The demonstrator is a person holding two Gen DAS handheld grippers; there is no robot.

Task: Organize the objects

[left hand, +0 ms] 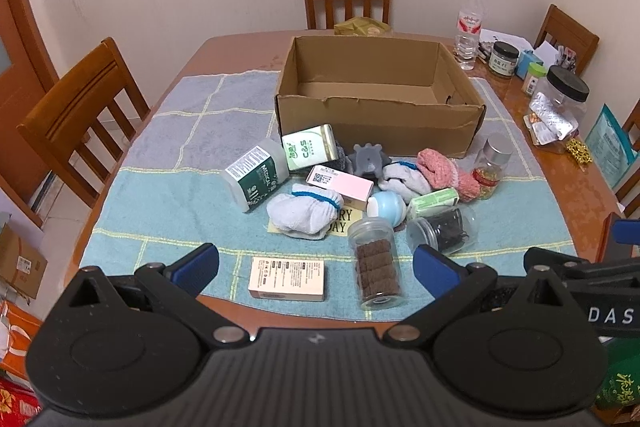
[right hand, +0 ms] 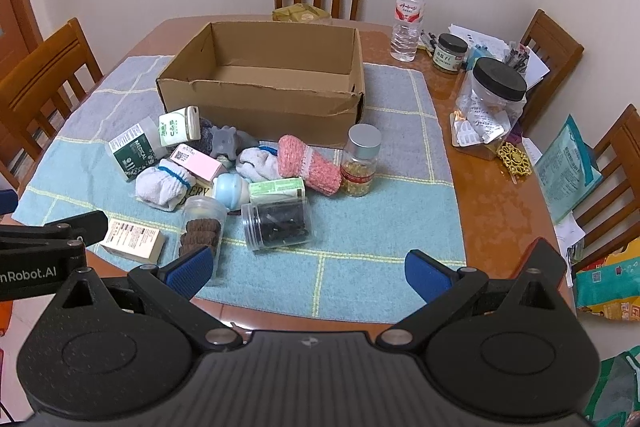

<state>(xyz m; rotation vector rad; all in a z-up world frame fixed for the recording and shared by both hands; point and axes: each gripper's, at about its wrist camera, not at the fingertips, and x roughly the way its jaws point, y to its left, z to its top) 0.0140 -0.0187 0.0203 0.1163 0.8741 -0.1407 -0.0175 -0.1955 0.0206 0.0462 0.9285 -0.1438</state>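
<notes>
Beyond box point(right hand: 264, 95), green packet point(right hand: 568, 167) clear only from right wrist

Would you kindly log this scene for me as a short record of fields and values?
surface: wooden table covered by a blue and grey towel
container: open cardboard box, nothing visible inside, at the towel's far side
clutter: pile in front of the box, including white sock bundle, pink knit cloth, capsule bottle standing upright
lying on side: jar of brown discs, jar of dark contents
left gripper: open, holding nothing
right gripper: open, holding nothing
</notes>
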